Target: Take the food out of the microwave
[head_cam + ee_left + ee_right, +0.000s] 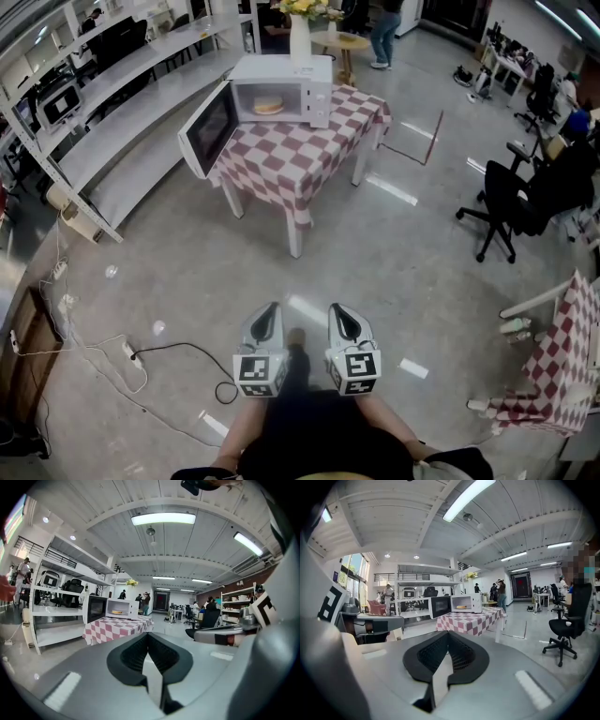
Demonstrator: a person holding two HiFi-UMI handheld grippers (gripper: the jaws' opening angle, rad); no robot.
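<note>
A white microwave (281,89) stands on a table with a red and white checked cloth (305,155), its door (208,129) swung open to the left. Inside lies the food (268,107), a pale round item on a plate; it shows small in the left gripper view as the food (117,612) and in the right gripper view as the food (461,607). My left gripper (265,320) and right gripper (339,320) are held side by side over the floor, far short of the table. Both are shut with nothing between the jaws.
Grey shelving (122,103) runs along the left behind the open door. Cables and a power strip (127,354) lie on the floor at the left. A black office chair (511,202) stands at the right, and another checked table (562,356) at the far right. People stand in the background.
</note>
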